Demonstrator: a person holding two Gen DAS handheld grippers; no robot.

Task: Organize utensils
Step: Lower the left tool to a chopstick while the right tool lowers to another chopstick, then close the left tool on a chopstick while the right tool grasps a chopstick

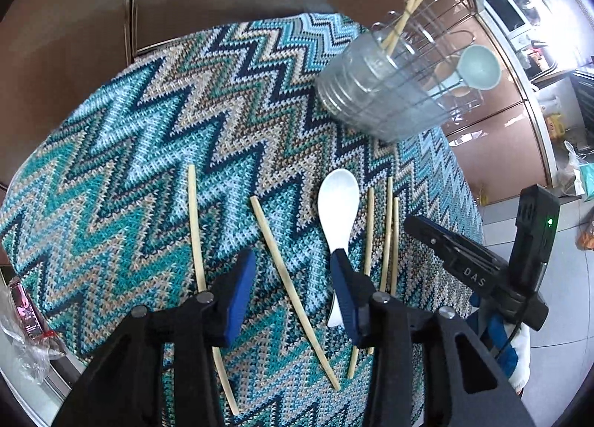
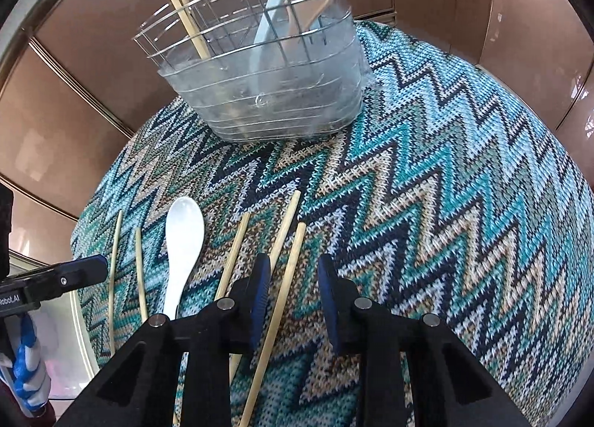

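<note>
Left claw [image 1: 293, 278] unclenched astride chopstick [image 1: 293, 289], right claw [image 2: 293, 289] likewise, "DAS" lettering [image 1: 474, 276].

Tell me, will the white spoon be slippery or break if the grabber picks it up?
The white spoon looks smooth and glossy, so it may slip between the fingers. It looks like ceramic or hard plastic, so probably stiff, and it might chip if dropped. Its curved bowl could let it rock on the knitted cloth when nudged.

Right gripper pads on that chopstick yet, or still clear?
Apart. The right wrist view shows the chopstick lying between the right gripper pads, patterned cloth visible on both sides.
</note>
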